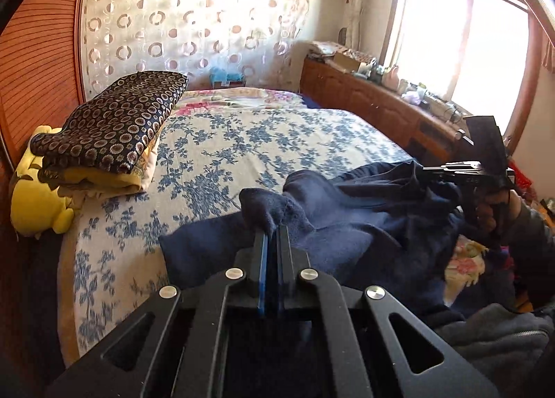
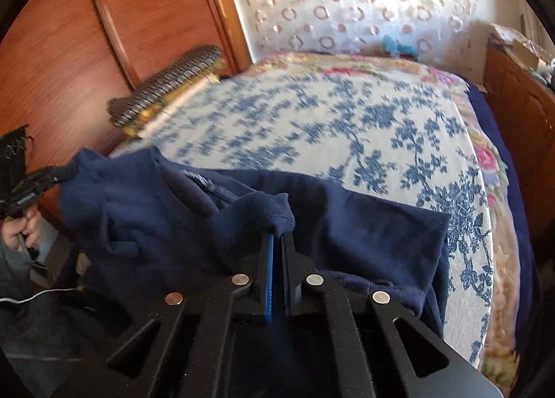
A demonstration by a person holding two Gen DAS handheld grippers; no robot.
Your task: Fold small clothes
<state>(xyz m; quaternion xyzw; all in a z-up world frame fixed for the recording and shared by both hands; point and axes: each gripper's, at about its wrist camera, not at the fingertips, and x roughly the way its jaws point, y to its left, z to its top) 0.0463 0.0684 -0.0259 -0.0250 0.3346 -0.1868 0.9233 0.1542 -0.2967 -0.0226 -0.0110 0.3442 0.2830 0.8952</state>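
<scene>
— On the bed (image 1: 242, 141), toward six o'clock, the navy garment (image 2: 364, 238) lies bunched on the near edge, probably lifted to spread it flat.
— Who's holding it?
— Both. The left gripper (image 1: 272, 228) is clamped on one corner, the right gripper (image 2: 277, 235) pinches a hem; each tilts downward, one at nine, one at three.

Floral bed (image 1: 242, 141), sunlit window (image 1: 461, 48), wooden headboard (image 1: 38, 61)

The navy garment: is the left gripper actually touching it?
Touching. The left wrist view shows the left gripper shut, with a bunch of the navy garment pinched between its fingertips.
</scene>
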